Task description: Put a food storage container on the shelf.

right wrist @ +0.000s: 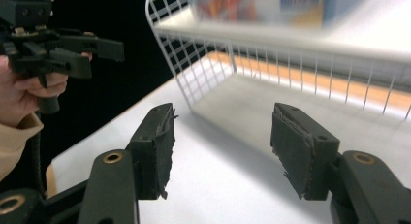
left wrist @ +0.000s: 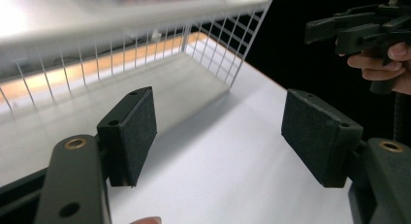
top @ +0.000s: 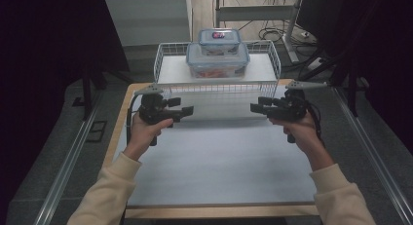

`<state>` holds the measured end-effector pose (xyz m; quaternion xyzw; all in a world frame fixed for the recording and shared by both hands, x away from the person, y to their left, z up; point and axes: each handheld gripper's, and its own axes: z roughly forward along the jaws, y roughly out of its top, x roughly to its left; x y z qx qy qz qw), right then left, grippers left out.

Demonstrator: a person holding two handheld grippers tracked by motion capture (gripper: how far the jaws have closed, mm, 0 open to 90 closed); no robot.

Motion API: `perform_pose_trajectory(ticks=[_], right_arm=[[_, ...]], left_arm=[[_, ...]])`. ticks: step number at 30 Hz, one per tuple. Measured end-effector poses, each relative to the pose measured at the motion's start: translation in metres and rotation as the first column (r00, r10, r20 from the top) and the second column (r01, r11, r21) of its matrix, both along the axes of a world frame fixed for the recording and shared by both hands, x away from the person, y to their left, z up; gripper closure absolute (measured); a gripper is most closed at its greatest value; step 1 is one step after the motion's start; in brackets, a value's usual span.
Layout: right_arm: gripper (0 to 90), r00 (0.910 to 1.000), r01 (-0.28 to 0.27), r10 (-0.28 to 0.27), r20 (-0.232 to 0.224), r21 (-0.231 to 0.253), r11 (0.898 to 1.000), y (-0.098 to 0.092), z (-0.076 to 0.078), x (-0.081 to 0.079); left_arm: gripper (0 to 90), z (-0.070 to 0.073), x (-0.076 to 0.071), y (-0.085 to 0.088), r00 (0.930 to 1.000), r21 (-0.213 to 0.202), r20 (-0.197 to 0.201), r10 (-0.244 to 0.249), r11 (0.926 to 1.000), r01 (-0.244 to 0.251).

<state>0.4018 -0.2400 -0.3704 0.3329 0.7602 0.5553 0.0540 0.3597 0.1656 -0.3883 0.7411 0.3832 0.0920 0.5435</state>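
Nearest the camera in the high view, two cream sleeves come in from the bottom edge, and each hand holds a black two-jaw gripper above the white table top. The left gripper hangs over the table's left part and the right gripper over its right, their tips pointing inward at each other with a wide stretch of bare surface between them. In the left gripper view the two black padded jaws stand well apart with nothing between them (the same holds in the right gripper view). Neither gripper touches anything.

Just beyond the grippers stands a white wire rack with a flat white shelf on top. On that shelf, well apart from both grippers, sits a large clear plastic food container with a blue-rimmed lid, holding something orange. A smaller clear container with a blue-rimmed lid rests stacked upon it. Past the rack lie grey floor and cables.
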Motion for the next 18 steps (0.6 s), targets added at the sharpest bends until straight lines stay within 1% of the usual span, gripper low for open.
perform_pose_trajectory(ticks=[2,4,5,7,9,12,14,16,18], right_arm=[[41.0,0.9999,-0.007,0.007,-0.007,-0.008,1.000,-0.002,-0.011,-0.008],[40.6,0.9995,-0.025,0.025,-0.018,-0.017,1.000,-0.003,-0.024,-0.016],[40.4,0.9993,-0.030,0.030,-0.022,-0.025,0.999,-0.002,-0.031,-0.021],[40.1,0.9989,-0.039,0.038,-0.026,-0.034,0.999,-0.002,-0.038,-0.026],[39.9,0.9985,-0.044,0.043,-0.035,-0.037,0.998,-0.002,-0.047,-0.031],[39.8,0.9976,-0.048,0.046,-0.052,-0.042,0.998,-0.001,-0.058,-0.036],[39.7,0.9970,-0.051,0.048,-0.061,-0.052,0.997,0.000,-0.063,-0.037],[39.6,0.9960,-0.055,0.050,-0.073,-0.067,0.996,0.002,-0.069,-0.039],[39.5,0.9956,-0.056,0.050,-0.079,-0.074,0.996,0.003,-0.074,-0.039]], left_arm=[[27.9,-0.010,-0.005,0.000,1.0000,0.003,-0.007,0.001,1.0000,-0.001],[27.9,-0.023,-0.011,-0.001,0.9999,0.022,-0.014,0.001,0.9998,-0.001],[27.9,-0.027,-0.012,0.000,0.9999,0.026,-0.016,0.000,0.9997,0.000],[27.9,-0.036,-0.016,-0.001,0.9996,0.031,-0.028,-0.004,0.9995,0.005],[27.7,-0.044,-0.019,0.000,0.9991,0.024,-0.041,-0.010,0.9997,0.011],[27.6,-0.051,-0.022,0.001,0.9990,0.022,-0.045,-0.008,0.9997,0.009],[27.7,-0.056,-0.025,0.002,0.9987,0.013,-0.051,-0.008,0.9999,0.008],[27.7,-0.061,-0.026,0.001,0.9980,0.024,-0.061,-0.014,0.9996,0.015],[27.6,-0.064,-0.026,0.001,0.9977,0.023,-0.067,-0.014,0.9996,0.015]])
